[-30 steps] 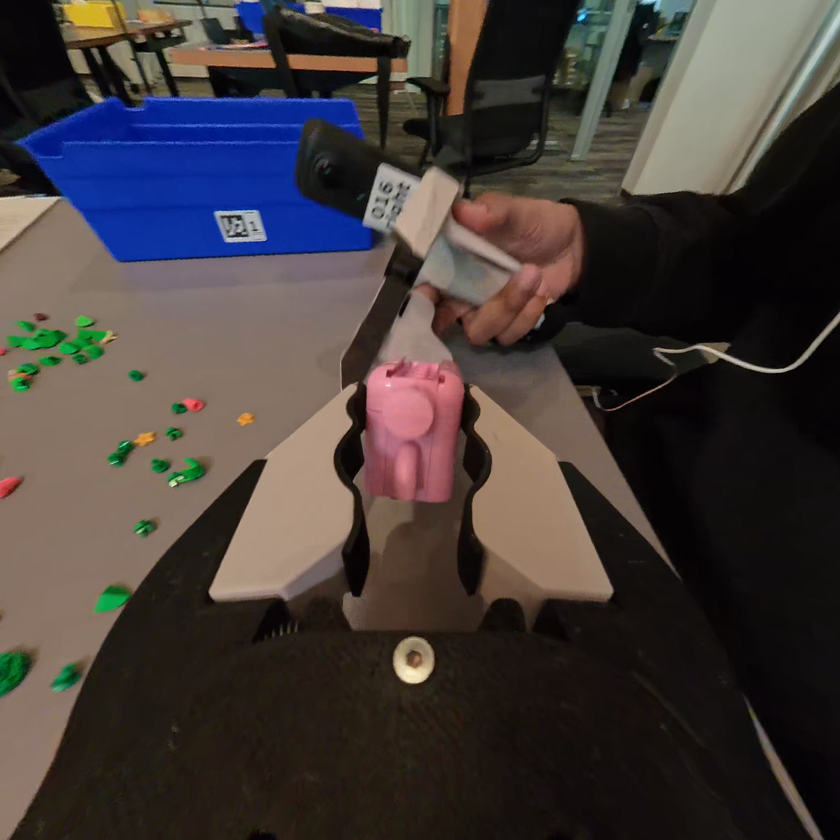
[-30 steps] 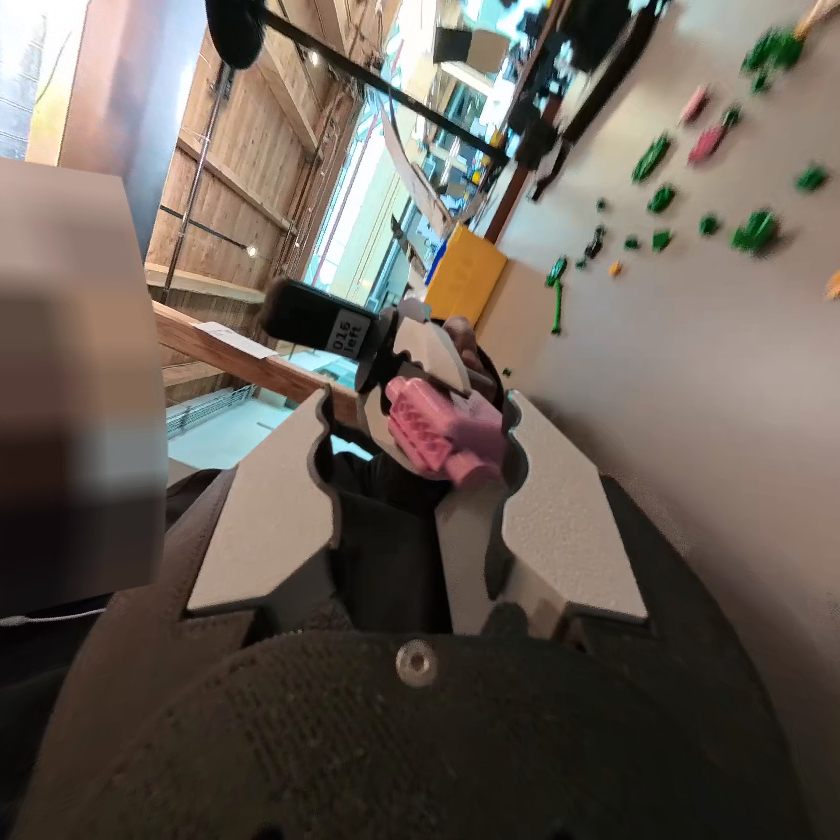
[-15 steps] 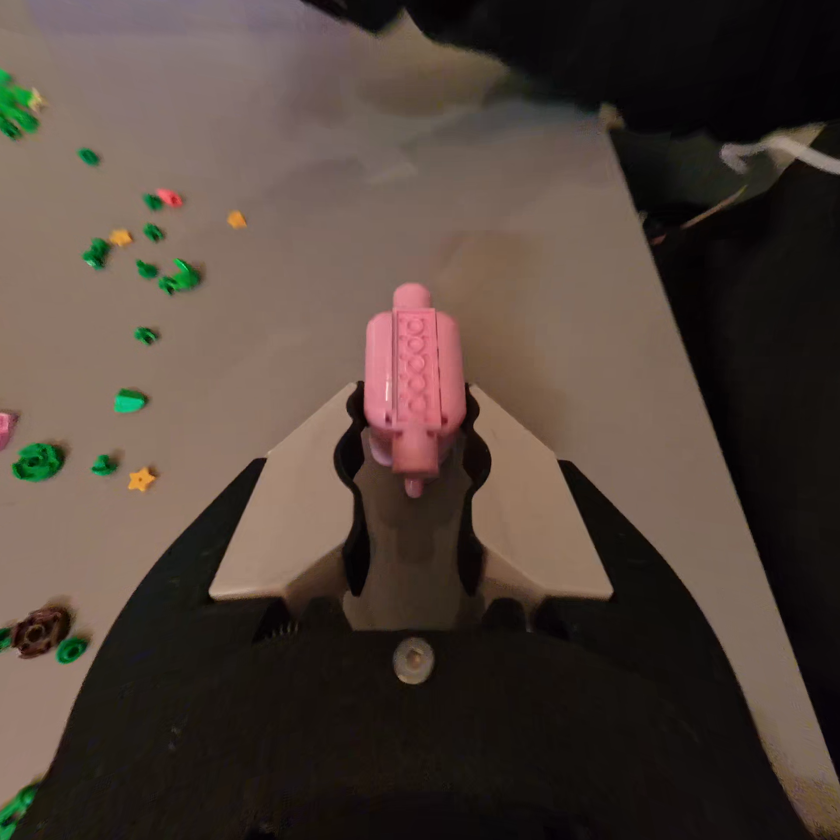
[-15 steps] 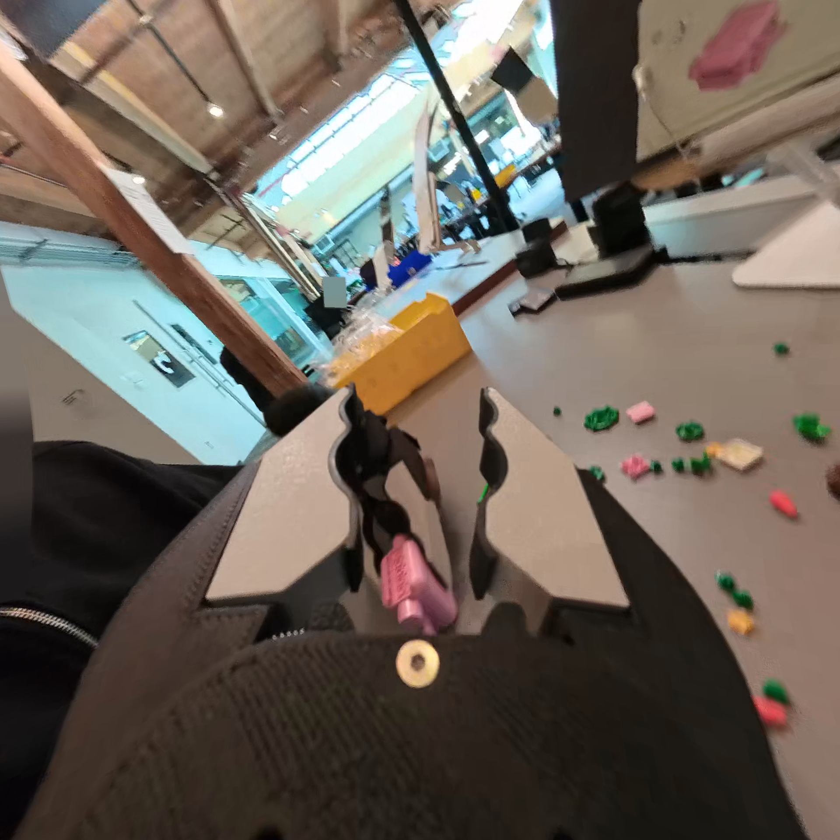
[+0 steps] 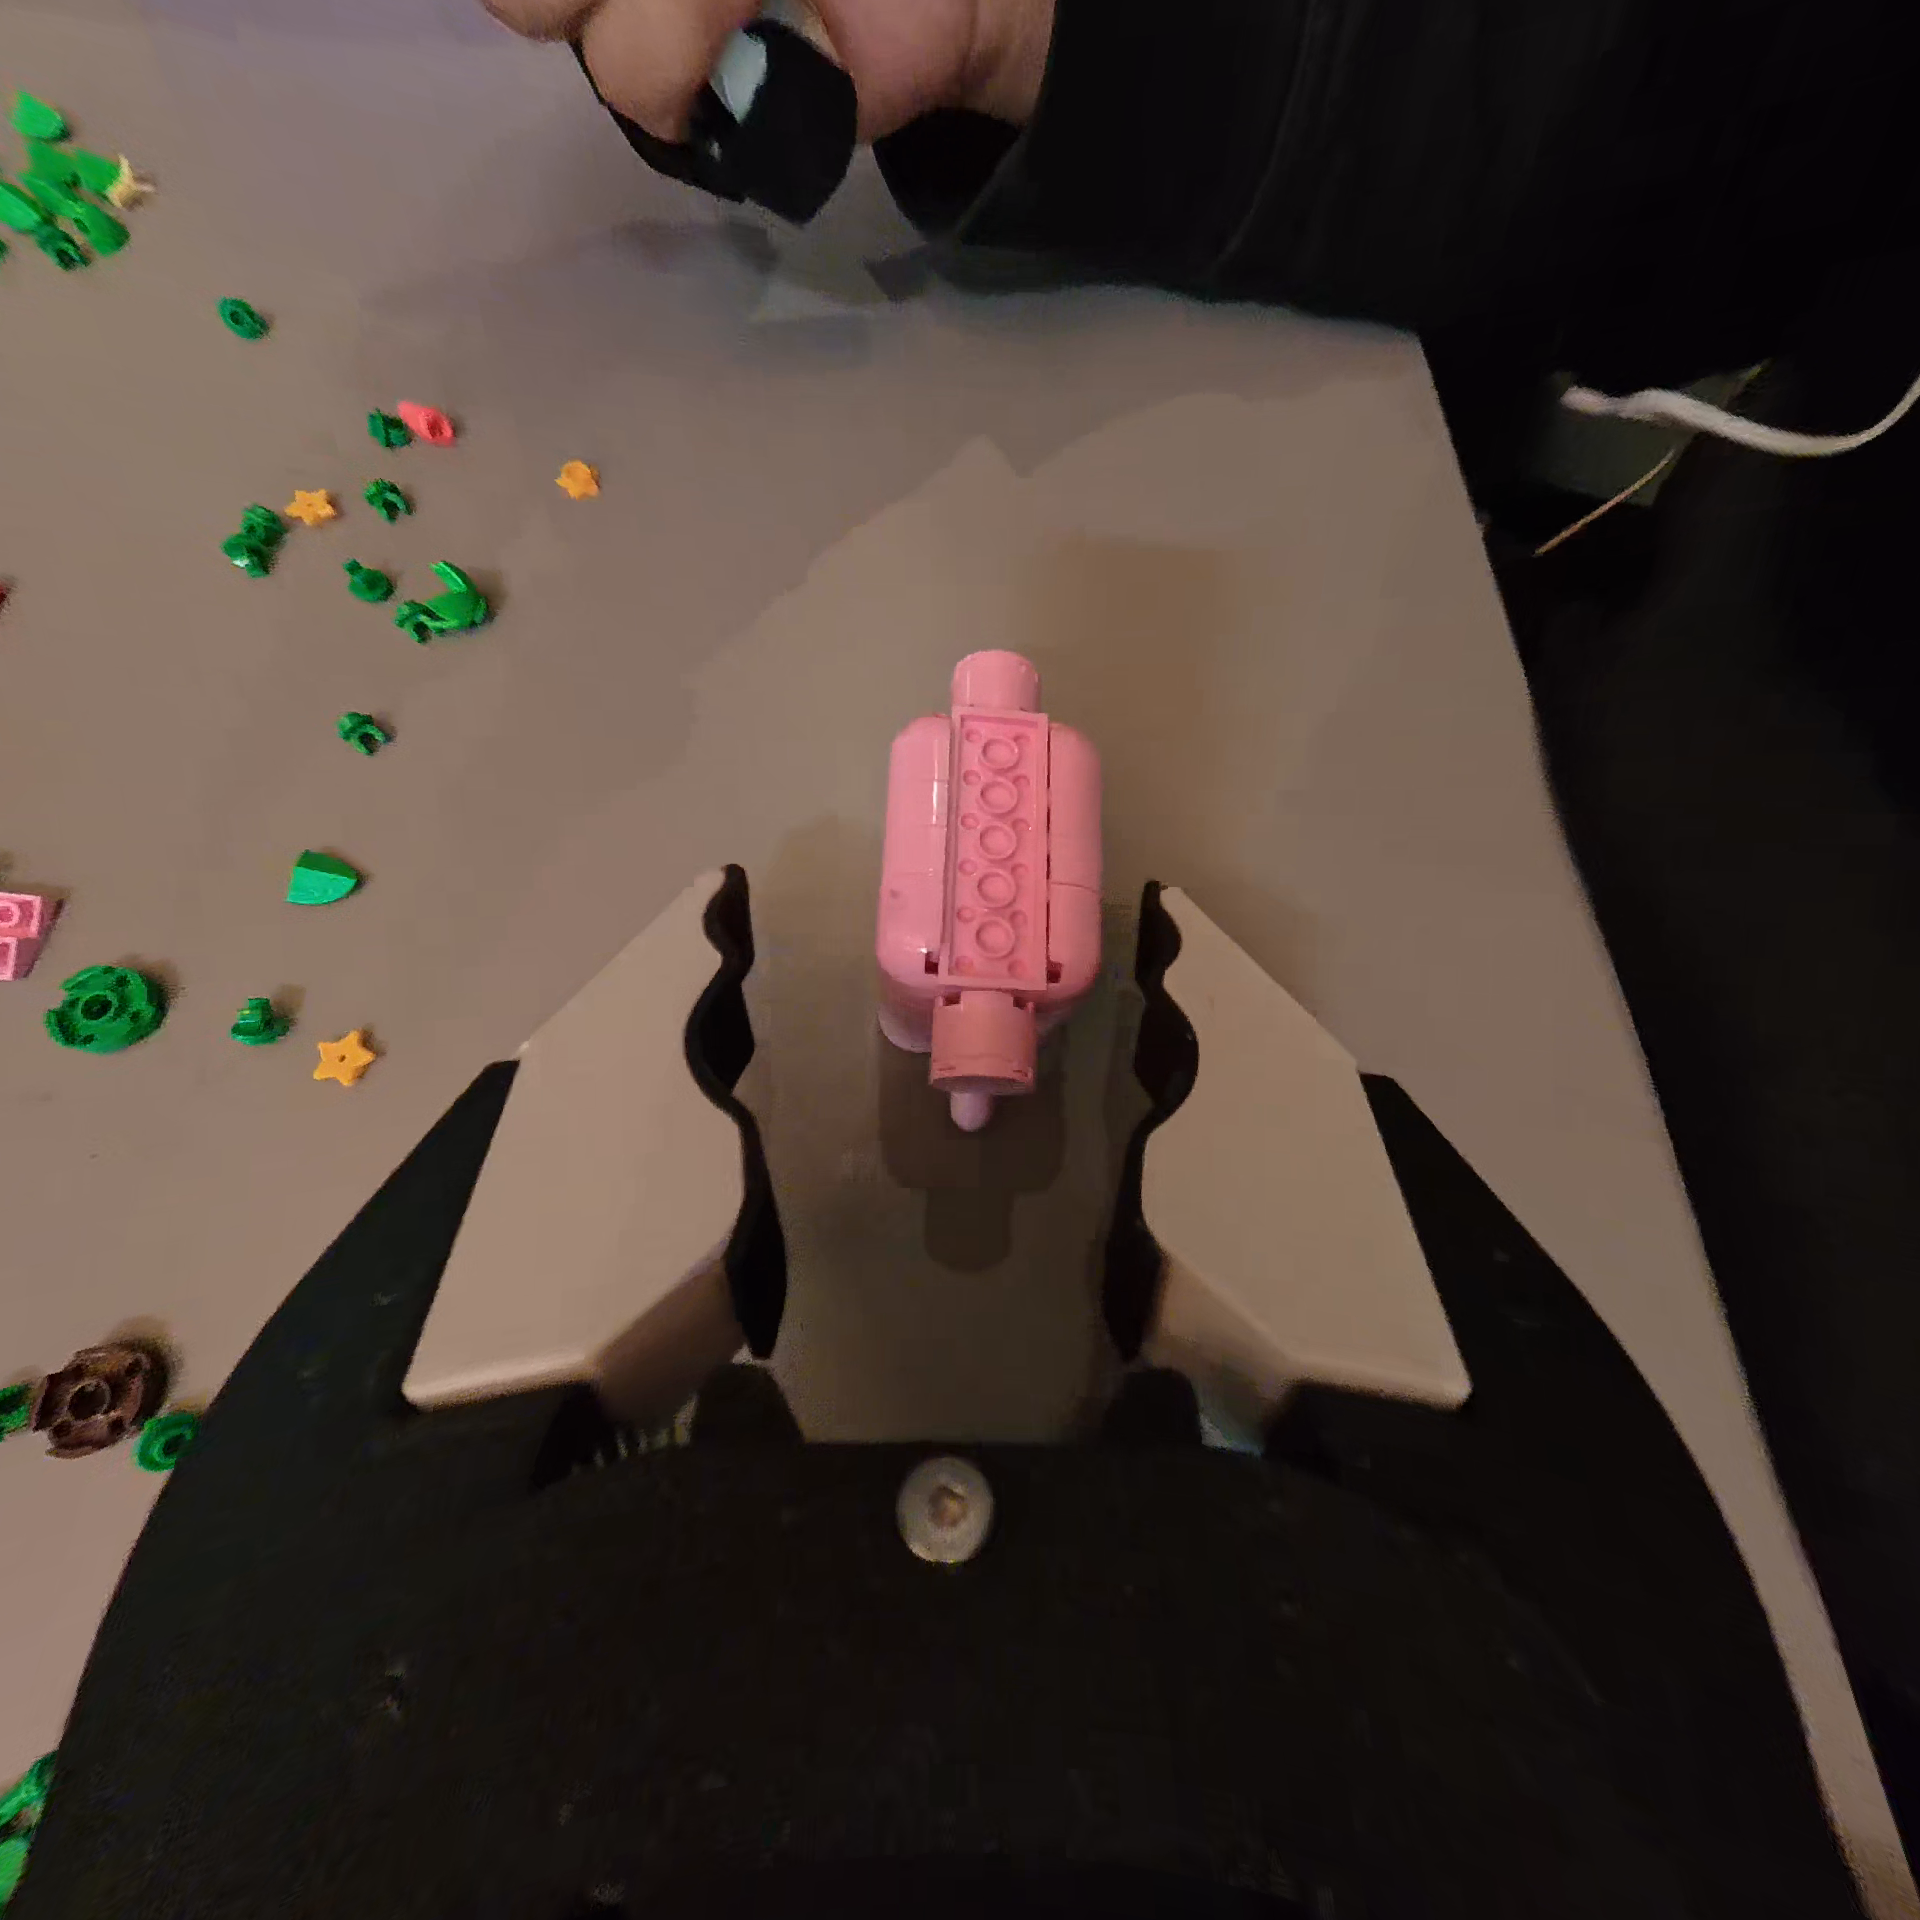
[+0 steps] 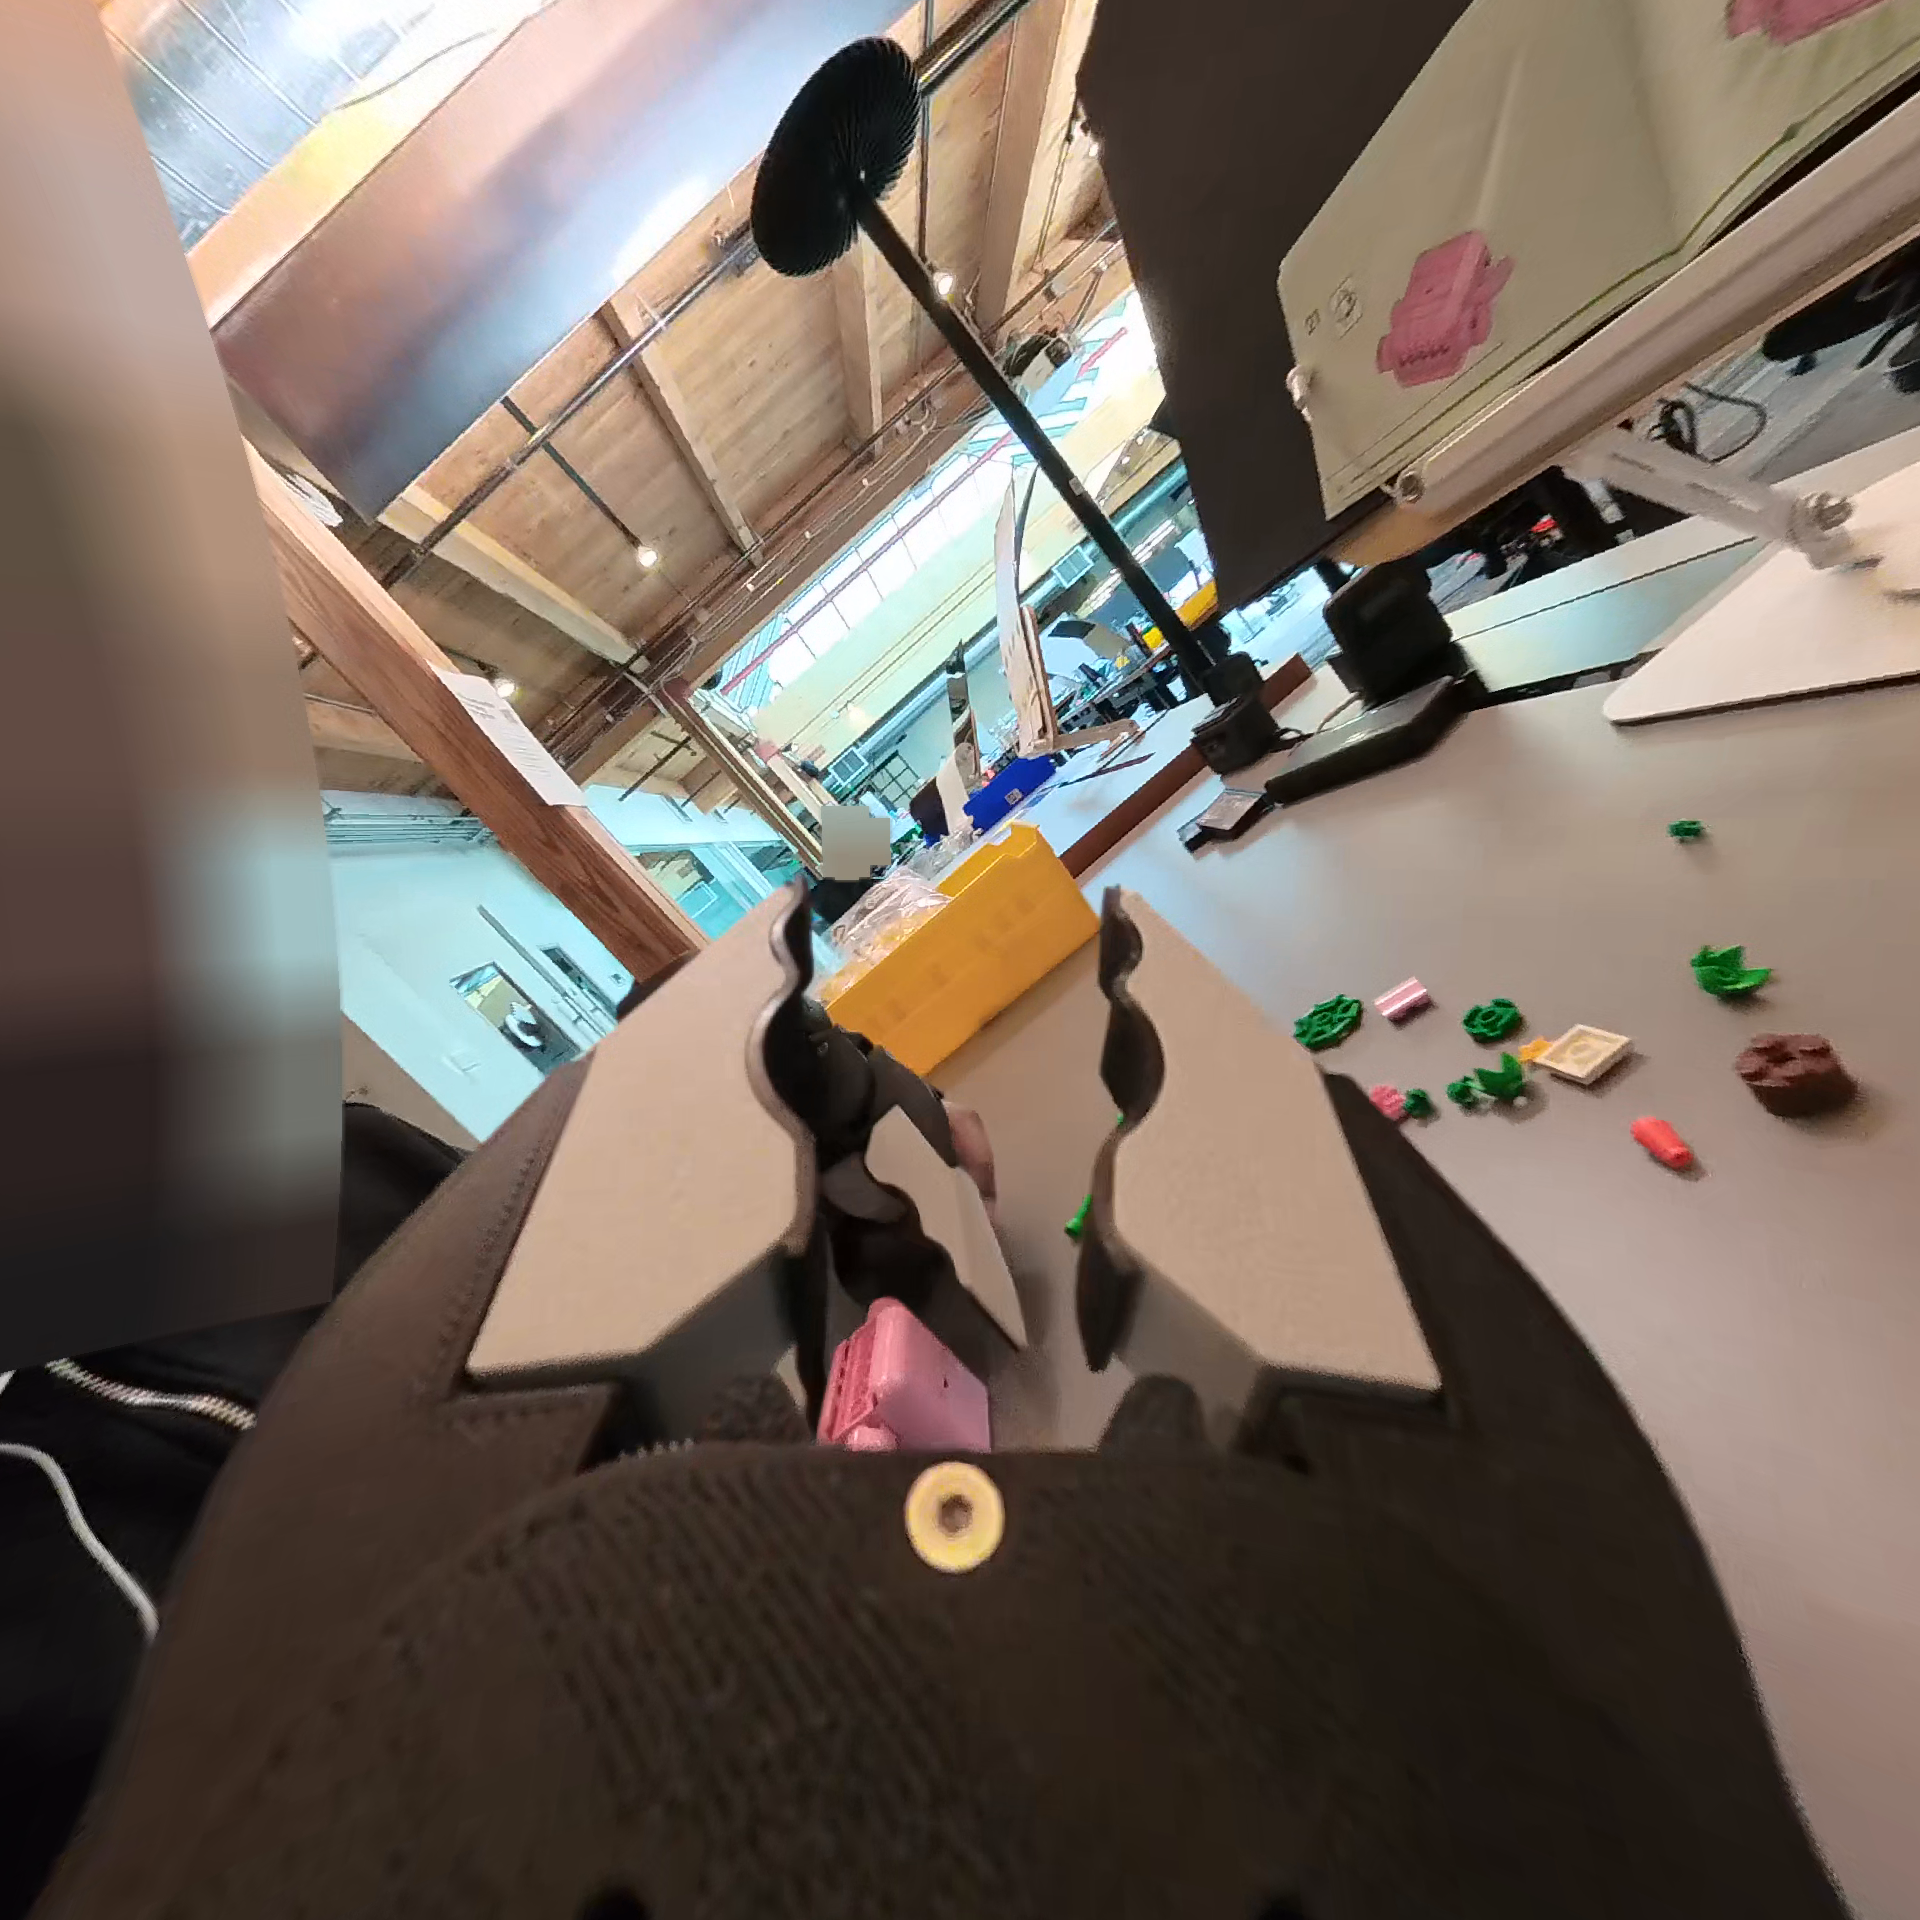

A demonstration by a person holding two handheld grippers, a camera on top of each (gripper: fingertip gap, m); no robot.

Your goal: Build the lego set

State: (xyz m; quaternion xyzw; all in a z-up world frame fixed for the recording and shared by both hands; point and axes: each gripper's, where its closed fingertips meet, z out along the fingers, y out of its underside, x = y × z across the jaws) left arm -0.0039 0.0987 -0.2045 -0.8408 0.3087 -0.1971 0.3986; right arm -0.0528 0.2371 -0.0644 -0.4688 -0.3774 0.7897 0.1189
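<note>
A pink lego assembly (image 5: 992, 862), a rounded block with a studded plate on top and a peg at each end, lies on the grey table (image 5: 727, 675). My left gripper (image 5: 943, 891) is open around its near end, with a gap between each pad and the block. My right gripper (image 6: 954, 909) is open and empty, raised and pointing across the room. Low in the right wrist view, behind the right gripper's fingers, the same pink assembly (image 6: 904, 1382) shows beside one of the left gripper's fingers (image 6: 966, 1247).
Loose green pieces (image 5: 442, 608), orange stars (image 5: 343, 1058) and a brown round piece (image 5: 88, 1397) lie at the left. The table's right edge (image 5: 1507, 727) is close. A hand and black sleeve (image 5: 935, 62) are at the top. A yellow bin (image 6: 966, 966) and a propped booklet (image 6: 1558, 208) stand beyond. Spacing between my two grippers at the tips: around 20 cm. The right gripper is farther from the brown round piece (image 5: 88, 1397), some 20 cm, than the left, some 12 cm.
My left gripper lowered the pink assembly to the table and opened, letting it go. My right gripper drew back from the assembly and tilted up, its jaws narrower than a second ago.
</note>
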